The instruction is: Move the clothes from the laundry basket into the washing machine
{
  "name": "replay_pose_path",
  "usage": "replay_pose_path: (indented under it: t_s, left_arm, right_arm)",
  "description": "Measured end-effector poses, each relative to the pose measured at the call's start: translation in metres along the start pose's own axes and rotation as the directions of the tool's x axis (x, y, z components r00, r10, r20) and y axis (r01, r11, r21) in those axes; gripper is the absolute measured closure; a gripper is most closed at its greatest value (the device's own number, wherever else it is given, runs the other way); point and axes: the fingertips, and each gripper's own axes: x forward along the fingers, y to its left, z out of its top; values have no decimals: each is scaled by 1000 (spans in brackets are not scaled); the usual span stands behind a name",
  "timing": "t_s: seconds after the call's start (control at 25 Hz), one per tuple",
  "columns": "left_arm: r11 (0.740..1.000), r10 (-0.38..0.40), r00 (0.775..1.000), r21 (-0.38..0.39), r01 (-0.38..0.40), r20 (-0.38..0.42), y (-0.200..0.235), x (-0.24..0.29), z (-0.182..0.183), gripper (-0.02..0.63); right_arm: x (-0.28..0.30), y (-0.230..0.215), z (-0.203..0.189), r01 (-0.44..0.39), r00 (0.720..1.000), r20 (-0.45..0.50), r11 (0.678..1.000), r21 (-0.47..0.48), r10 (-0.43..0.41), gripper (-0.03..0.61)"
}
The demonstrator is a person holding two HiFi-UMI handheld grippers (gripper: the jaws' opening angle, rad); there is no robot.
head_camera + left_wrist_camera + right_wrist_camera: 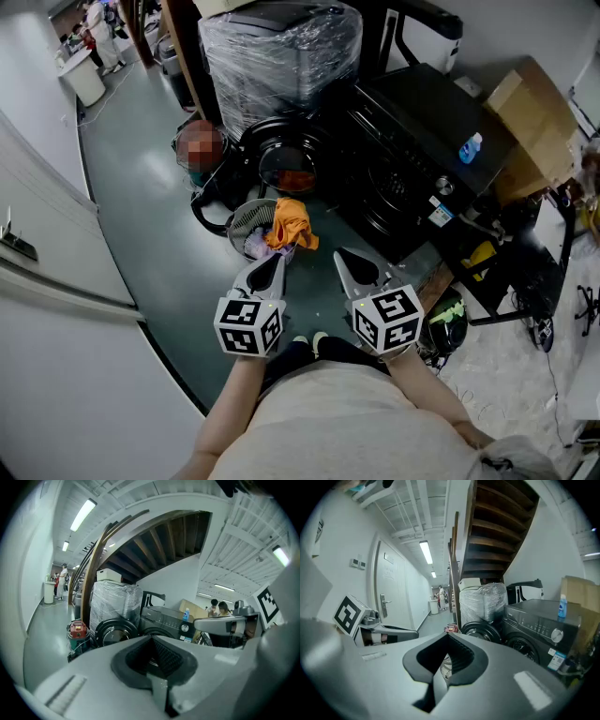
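Holds the left gripper and the right gripper side by side at 6 o'clock of the head view, each with jaws pressed together on nothing. Points both toward 12 o'clock, probably as a ready stance ahead of a first reach.

Finds the laundry basket on the floor just past the left gripper's tip, near enough for a short dip. Shows an orange garment draped over the basket's rim at 3 o'clock and a lilac cloth lower inside. Suggests taking the orange one first, since it lies on top.

Places the black washing machine at 1 o'clock from the basket, with its round door seemingly swung open at 12 o'clock of the basket, which makes for a short carry. Cannot make out the drum mouth clearly.

Counts:
- two grippers
- one basket
- two clothes in sight, with more possibly beneath
- one black machine
- one plastic-wrapped appliance behind the door
- one blue bottle on the machine's top
- one cardboard box at 3 o'clock of the bottle
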Motion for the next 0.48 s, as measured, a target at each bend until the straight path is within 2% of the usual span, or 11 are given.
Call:
replay_pose_path:
  t_s: [0.32, 0.48]
  left_arm:
    - [1000, 17, 1000, -18, -17, 3, -3, 1, -5, 612]
    - [998, 43, 999, -37, -44, -10, 1, -2, -9, 612]
  right_arm:
    - [5, 9, -3, -57, 998, -15, 998, -27, 57, 557]
    - [7, 12, -1, -81, 997, 6, 997, 6, 81, 557]
